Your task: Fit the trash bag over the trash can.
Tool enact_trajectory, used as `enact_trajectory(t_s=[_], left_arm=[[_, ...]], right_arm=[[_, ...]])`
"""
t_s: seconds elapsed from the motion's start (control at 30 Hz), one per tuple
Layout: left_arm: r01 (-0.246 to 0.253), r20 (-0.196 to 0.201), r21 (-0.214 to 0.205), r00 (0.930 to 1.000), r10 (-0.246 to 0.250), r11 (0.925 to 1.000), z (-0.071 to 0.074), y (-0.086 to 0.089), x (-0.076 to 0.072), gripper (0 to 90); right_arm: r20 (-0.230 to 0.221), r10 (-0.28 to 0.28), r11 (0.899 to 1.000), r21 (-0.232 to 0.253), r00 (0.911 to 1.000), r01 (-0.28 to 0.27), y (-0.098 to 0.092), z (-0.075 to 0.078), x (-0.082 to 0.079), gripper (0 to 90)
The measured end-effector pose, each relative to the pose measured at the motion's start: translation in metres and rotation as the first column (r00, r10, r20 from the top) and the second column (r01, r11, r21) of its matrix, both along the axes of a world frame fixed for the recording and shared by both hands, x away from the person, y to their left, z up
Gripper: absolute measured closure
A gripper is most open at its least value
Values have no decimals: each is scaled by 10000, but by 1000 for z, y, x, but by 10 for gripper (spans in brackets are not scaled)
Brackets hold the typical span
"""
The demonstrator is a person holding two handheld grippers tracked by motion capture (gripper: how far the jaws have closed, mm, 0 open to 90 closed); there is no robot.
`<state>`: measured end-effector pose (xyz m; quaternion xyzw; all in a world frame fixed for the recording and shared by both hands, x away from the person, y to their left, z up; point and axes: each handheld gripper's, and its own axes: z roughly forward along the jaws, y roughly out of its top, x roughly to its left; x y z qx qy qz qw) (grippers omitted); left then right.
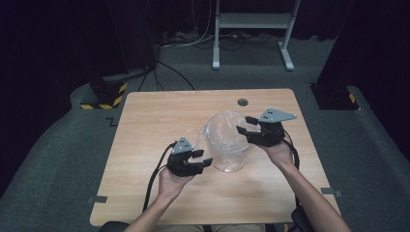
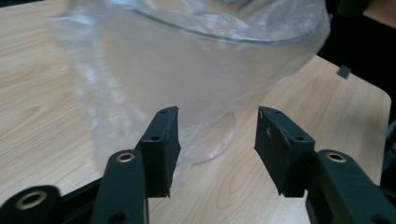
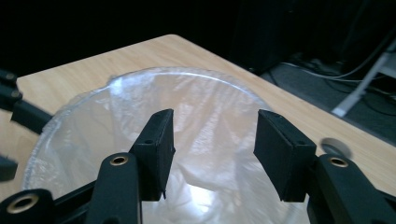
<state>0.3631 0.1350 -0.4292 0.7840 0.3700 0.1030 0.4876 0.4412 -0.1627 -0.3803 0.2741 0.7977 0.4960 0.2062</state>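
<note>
Wooden worktop [image 1: 145,145] is standing on grey carpet [image 1: 58,159], a round hole [image 1: 242,102] showing near its far edge. A white frame [image 1: 251,29] is standing behind, with cables [image 1: 193,41] trailing across the floor beside it. Two yellow-black striped bases [image 1: 104,96] are sitting at far left and far right.

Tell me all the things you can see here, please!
Clear container: one, see-through, middle of the table.
Plastic bag: one, clear, lining the container and folded over its rim.
Table: one, light wood, with a round hole near its far edge.
White frame: one, on the floor beyond the table.
Cables: several, dark and white, on the grey floor.
Left gripper: black, open, beside the container.
Right gripper: black, open, over the rim.
</note>
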Motion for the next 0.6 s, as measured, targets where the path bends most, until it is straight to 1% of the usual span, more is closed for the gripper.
enact_trajectory(t_s=[0.07,0.17,0.23,0.37,0.47,0.5,0.6], left_arm=[[-288,-37,-120,9996,288,9995,1,7,-1,460],[-459,-74,-184,9989,458,9988,1,13,-1,447],[-704,15,-259,9975,705,9972,2,17,0,439],[-1163,204,-667,9928,1179,9910,7,24,4,390],[-1522,468,-951,9865,1572,9838,12,26,7,347],[-1540,531,-1013,9857,1600,9829,13,26,8,330],[-1640,700,-1185,9824,1730,9793,16,24,15,290]], right_arm=[[-152,264,9996,-76,9995,-265,6,-3,4,473],[-390,453,9988,-159,9982,-459,11,-6,8,473],[-489,535,9983,-209,9974,-546,14,-7,8,472],[-480,695,9973,-199,9964,-705,13,-6,3,473],[-518,835,9958,-340,9952,-853,13,-7,-2,474],[-541,911,9944,-483,9944,-937,12,-8,-5,474],[-672,1105,9915,-619,9916,-1147,12,-10,-11,474]])
